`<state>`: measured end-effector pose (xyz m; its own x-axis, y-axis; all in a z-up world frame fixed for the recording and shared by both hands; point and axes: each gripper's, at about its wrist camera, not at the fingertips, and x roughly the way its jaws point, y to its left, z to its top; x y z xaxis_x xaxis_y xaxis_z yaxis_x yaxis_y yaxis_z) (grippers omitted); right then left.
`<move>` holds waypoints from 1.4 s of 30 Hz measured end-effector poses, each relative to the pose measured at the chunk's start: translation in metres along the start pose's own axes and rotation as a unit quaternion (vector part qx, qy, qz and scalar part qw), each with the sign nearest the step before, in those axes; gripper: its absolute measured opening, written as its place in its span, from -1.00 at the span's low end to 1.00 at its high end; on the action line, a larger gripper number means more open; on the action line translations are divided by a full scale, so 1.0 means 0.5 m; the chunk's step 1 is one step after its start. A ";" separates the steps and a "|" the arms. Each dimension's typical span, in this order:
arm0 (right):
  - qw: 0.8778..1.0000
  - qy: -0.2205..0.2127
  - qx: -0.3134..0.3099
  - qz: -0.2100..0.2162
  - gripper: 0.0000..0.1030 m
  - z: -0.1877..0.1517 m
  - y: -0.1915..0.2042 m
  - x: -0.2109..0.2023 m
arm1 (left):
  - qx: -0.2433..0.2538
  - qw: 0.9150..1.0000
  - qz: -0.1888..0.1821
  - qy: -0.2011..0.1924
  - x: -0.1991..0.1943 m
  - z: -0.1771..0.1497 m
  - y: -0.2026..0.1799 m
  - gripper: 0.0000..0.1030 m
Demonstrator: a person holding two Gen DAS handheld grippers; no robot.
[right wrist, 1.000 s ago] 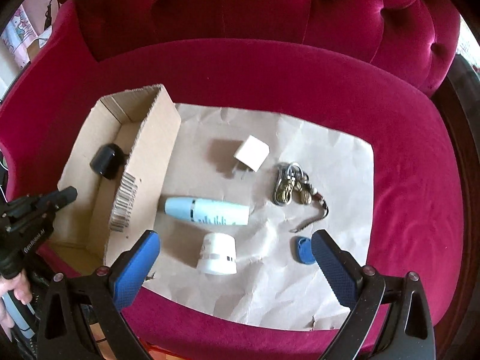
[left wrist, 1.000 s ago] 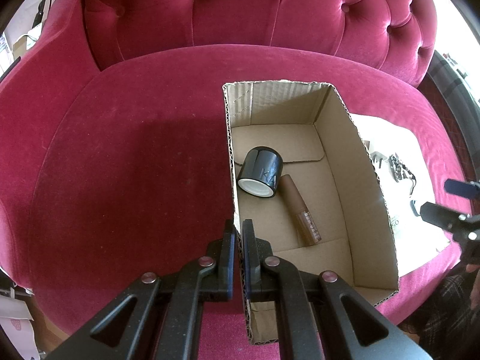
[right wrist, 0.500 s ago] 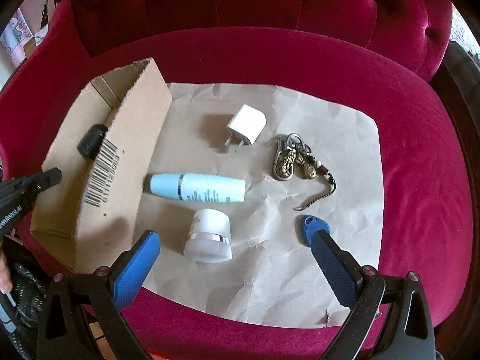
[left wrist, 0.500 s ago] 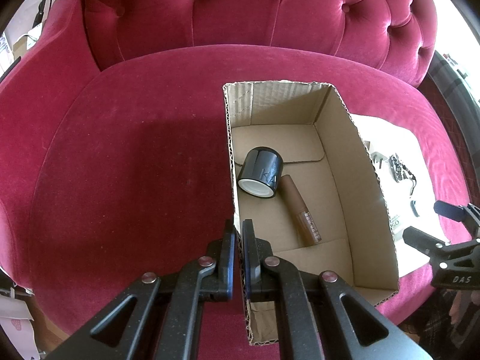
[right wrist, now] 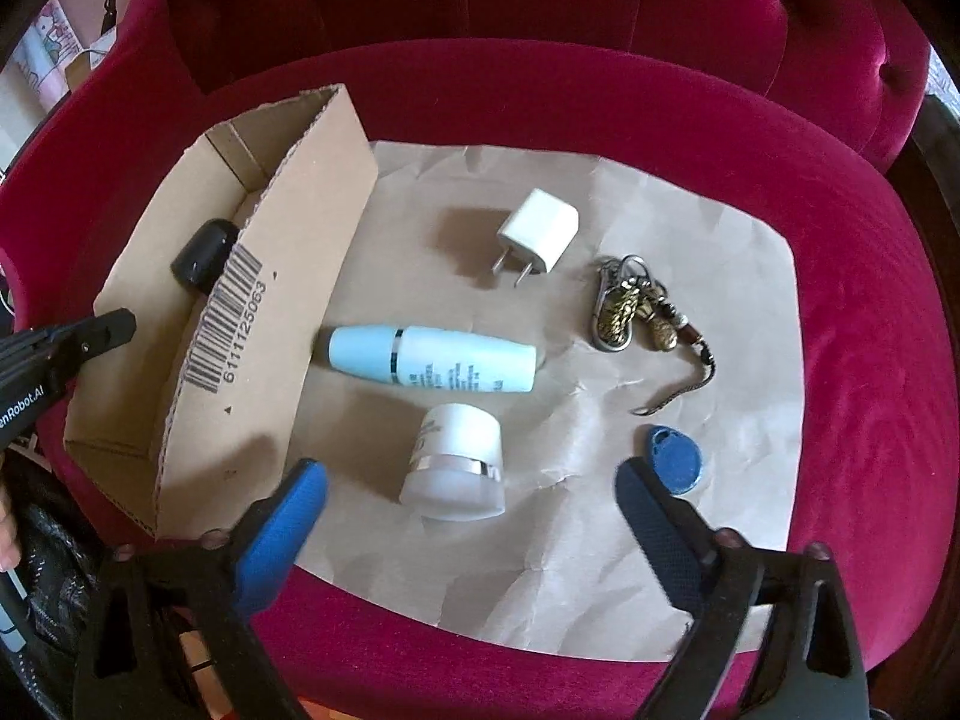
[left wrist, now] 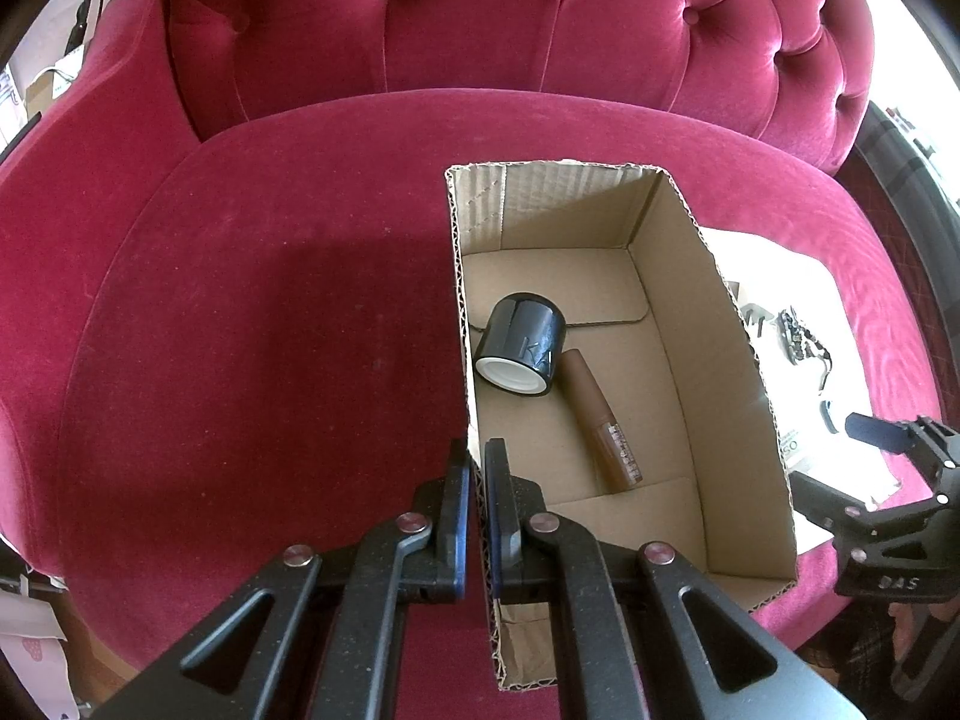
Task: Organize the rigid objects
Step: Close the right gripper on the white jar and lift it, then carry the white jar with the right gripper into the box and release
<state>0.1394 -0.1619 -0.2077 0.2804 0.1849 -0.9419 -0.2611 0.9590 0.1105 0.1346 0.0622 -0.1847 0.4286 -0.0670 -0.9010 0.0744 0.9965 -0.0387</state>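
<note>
Cardboard box (left wrist: 708, 324) sits on the red sofa seat (left wrist: 270, 312), holding a black jar (left wrist: 523, 345) on its side and a brown tube (left wrist: 600, 420); our left hand-held gripper (left wrist: 477, 468) is clenched on its near wall. Our right hand-held gripper (right wrist: 471, 474) is closing around the white jar (right wrist: 456, 462) on the paper (right wrist: 600, 540) without touching it. From the right wrist view, the box wall hides the tube and most of the black jar.

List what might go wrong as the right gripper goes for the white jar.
The right gripper, its jaws closing, straddles the white jar lying on its side; the round jar may roll or squirt out. The blue key fob sits beside one finger and may get nudged. The left gripper pinches only the cardboard box wall, which may bend.
</note>
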 end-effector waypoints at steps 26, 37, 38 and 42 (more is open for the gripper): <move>1.000 -0.004 -0.001 0.006 -0.24 0.029 0.004 -0.032 | 0.000 1.000 0.000 -0.002 0.001 -0.001 -0.001 -0.91; 1.000 -0.020 -0.005 0.007 -0.24 0.052 0.004 -0.082 | 0.000 1.000 0.000 -0.002 0.001 -0.001 -0.001 -0.91; 1.000 -0.023 -0.005 0.007 -0.24 0.054 0.006 -0.090 | 0.001 1.000 0.001 -0.003 0.001 -0.002 -0.002 -0.91; 0.999 -0.034 -0.008 0.009 -0.24 0.071 0.012 -0.110 | -0.001 1.000 0.000 -0.003 -0.001 -0.001 -0.002 -0.91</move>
<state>0.1553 -0.1585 -0.1440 0.3368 0.2167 -0.9163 -0.2820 0.9517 0.1214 0.1340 0.0611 -0.1846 0.4335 -0.0671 -0.8987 0.0734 0.9965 -0.0390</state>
